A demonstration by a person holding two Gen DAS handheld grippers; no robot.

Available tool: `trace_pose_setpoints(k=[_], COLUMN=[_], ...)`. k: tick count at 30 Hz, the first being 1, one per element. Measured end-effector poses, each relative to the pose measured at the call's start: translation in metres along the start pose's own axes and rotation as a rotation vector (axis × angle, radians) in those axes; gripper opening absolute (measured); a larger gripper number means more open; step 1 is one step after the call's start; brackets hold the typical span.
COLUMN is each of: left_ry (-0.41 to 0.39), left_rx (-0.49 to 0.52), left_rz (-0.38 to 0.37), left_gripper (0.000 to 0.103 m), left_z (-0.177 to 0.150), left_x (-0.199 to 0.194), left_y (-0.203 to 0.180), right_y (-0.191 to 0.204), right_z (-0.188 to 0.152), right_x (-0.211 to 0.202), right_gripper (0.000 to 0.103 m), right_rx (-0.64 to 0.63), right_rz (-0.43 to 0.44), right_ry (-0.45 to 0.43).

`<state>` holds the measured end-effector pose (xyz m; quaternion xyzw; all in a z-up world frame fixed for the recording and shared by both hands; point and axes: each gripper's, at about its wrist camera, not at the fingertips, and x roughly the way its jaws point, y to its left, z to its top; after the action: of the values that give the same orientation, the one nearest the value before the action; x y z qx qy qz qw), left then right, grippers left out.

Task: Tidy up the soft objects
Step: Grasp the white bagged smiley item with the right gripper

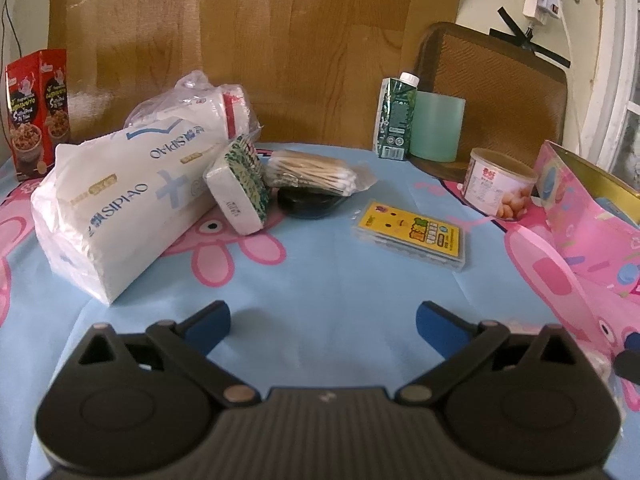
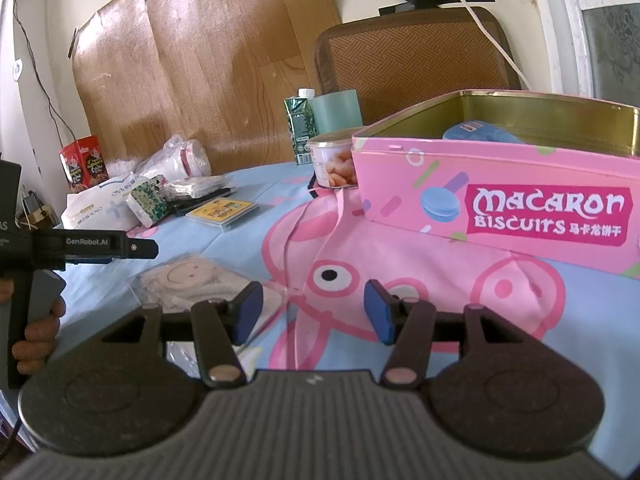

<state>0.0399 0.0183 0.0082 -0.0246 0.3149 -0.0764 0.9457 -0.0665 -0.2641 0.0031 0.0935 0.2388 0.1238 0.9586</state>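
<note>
1. While both my grippers hover over the blue cartoon tablecloth (image 1: 320, 280), my left gripper (image 1: 323, 322) is spread wide, holding nothing.
2. My right gripper (image 2: 314, 312) is half spread, empty.
3. SIPIAO tissue pack (image 1: 120, 208) lies far left; the bagged smiley-face soft item (image 2: 192, 284) rests beside my right gripper's left finger.

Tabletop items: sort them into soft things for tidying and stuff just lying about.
For the job:
tissue pack
small tissue packet
cotton swabs
bagged plush
pink biscuit tin

Lying about:
drink carton
can
yellow card case
red snack box
</note>
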Motion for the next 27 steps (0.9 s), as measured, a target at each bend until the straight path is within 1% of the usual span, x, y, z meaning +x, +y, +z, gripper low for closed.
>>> trace_pose_setpoints(k=[6,10,12,14,16,18,20,21,23,27], left_ry=[-0.007,-0.013,-0.017,-0.021,-0.021,-0.02,-0.018,-0.017,-0.016,-0.016], left_rx=[-0.014,-0.034,-0.041,-0.052,-0.07,-0.078,-0.069,-0.065,-0.057,-0.063], left_rz=[-0.036,-0.061,-0.092,-0.132,-0.151,-0.159,-0.164,-0.168,-0.175,-0.184], left_gripper=[0.102,0.102,0.102,0.102,0.102,0.102,0.103,0.103,0.103,0.103], left_z=[0.0,0.0,-0.001,-0.001,-0.001,0.0,0.0,0.0,0.0,0.0], left_x=[-0.001,-0.003,-0.005,-0.007,-0.007,-0.006,-0.005,-0.005,-0.005,-0.005], left_y=[0.002,0.006,0.008,0.012,0.015,0.016,0.015,0.014,0.013,0.014], right_y=[-0.003,-0.003,-0.003,-0.005,-0.007,-0.008,-0.005,-0.002,0.006,0.03], right_z=[-0.002,-0.001,-0.001,-0.001,0.001,0.003,0.006,0.009,0.014,0.021], right_x=[-0.003,-0.002,-0.003,-0.004,-0.005,-0.005,-0.002,0.001,0.009,0.026], right_gripper=[0.059,0.059,0.06,0.065,0.082,0.09,0.093,0.096,0.097,0.1], right_rx=[0.017,0.021,0.023,0.029,0.033,0.03,0.014,-0.007,-0.08,-0.306], right_rz=[0.002,0.003,-0.002,0.011,0.055,0.108,0.155,0.187,0.249,0.267], right_ry=[-0.019,-0.01,-0.012,-0.018,-0.016,-0.006,0.026,0.058,0.122,0.162])
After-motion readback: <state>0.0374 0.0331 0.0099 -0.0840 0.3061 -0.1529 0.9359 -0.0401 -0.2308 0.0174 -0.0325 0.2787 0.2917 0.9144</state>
